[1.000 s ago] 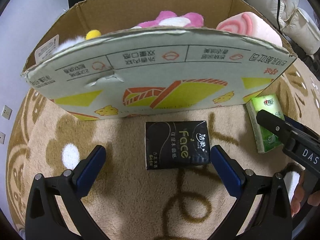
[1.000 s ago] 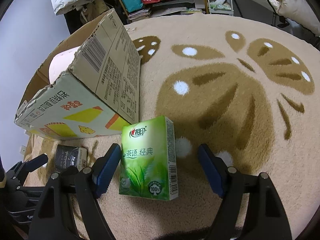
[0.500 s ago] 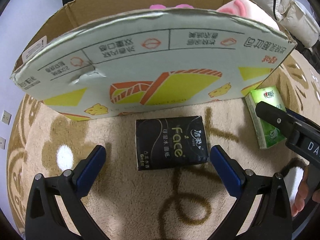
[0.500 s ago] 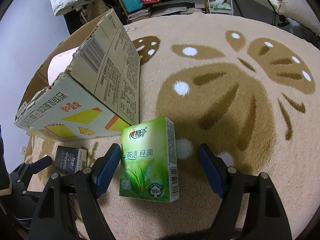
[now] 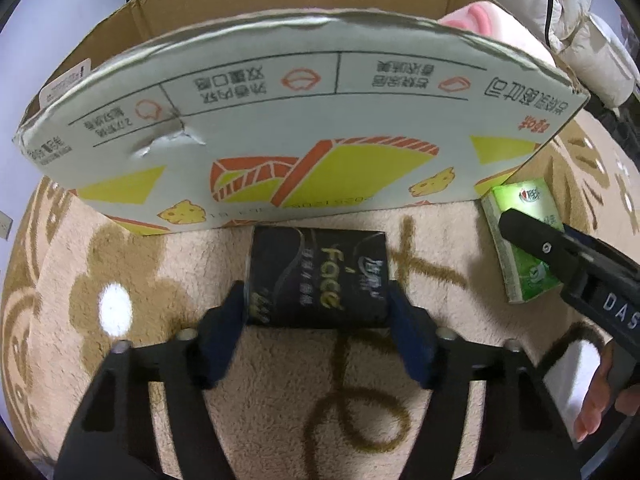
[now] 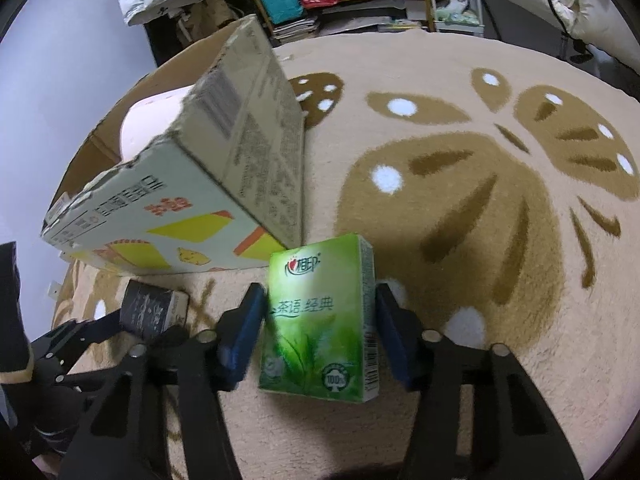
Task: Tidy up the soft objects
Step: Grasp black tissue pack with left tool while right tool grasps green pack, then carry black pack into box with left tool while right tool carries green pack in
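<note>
A beige plush rug [image 6: 460, 92] with brown leaf and flower figures and white dots is carrying everything in view. An open cardboard box [image 5: 304, 120] is sitting on it, the largest thing there; its printed white front wall is showing yellow and orange wedges and small cheese figures, with a small tear near its left end. A pink-and-cream plush roll [image 5: 476, 20] is poking above the box's far right rim, and in the right wrist view it is bulging pale pink behind the box's side wall [image 6: 152, 124].

A green tissue pack [image 6: 320, 320] is lying on the rug just off the box's front right corner. The right gripper [image 6: 320, 316] is straddling it, its blue pads [image 6: 244, 328] drawn in against the pack's two long sides, holding it; the pack's lower edge is looking slightly raised from the pile, though lift is hard to confirm. In the left wrist view the same pack [image 5: 520, 240] is showing at the right, partly under the right gripper's black finger.

A black tissue pack [image 5: 318, 278] marked "Face" is lying on the rug just in front of the middle of the box's front wall, its far edge close to the wall; contact cannot be told. The left gripper [image 5: 318, 312] is closing narrow on it, blue pads [image 5: 224, 332] pressing the pack's left and right ends.

At the lower right edge, fingertips of a hand [image 5: 596, 404] are wrapping the right gripper's handle.
</note>
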